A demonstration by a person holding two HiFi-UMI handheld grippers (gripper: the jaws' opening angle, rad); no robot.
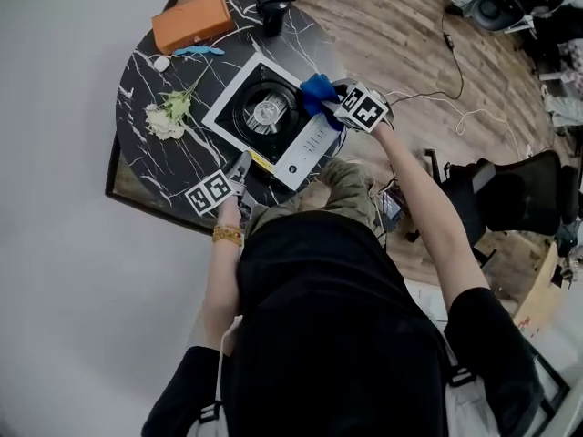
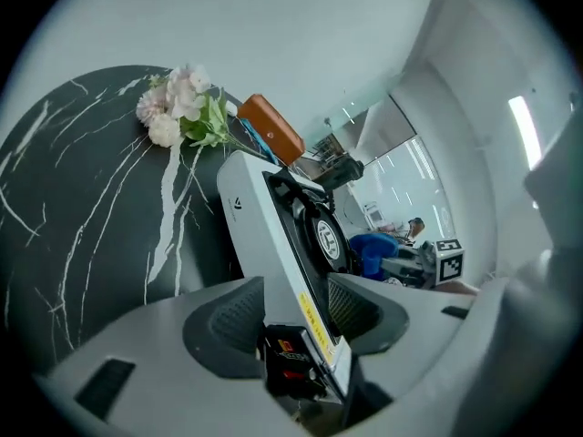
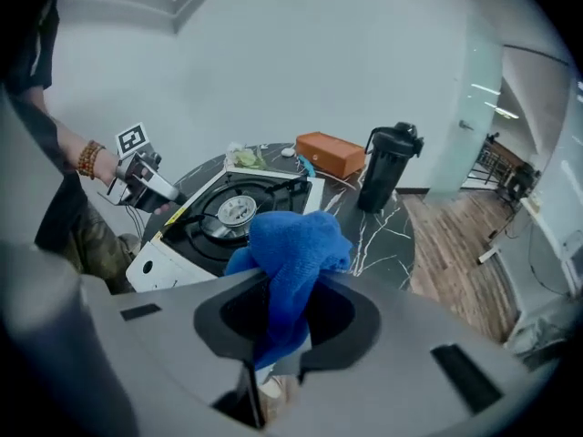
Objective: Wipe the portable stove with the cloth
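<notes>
Right gripper (image 3: 287,288): jaws pinched on the blue cloth (image 3: 291,239), with a bunched wad sticking out past the tips. In the head view the cloth is at the far right edge of the portable stove (image 1: 305,144); can't tell if it touches. Left gripper (image 2: 296,306): jaws spread, straddling the stove's near edge at the yellow label, pads not clamping it. The stove sits burner-up on the round black marble counter (image 1: 137,167). Also on the counter: flowers (image 1: 166,116) just left of the stove, and an orange box (image 1: 191,21) and black jug (image 1: 273,7) on the far side, apart from both grippers.
</notes>
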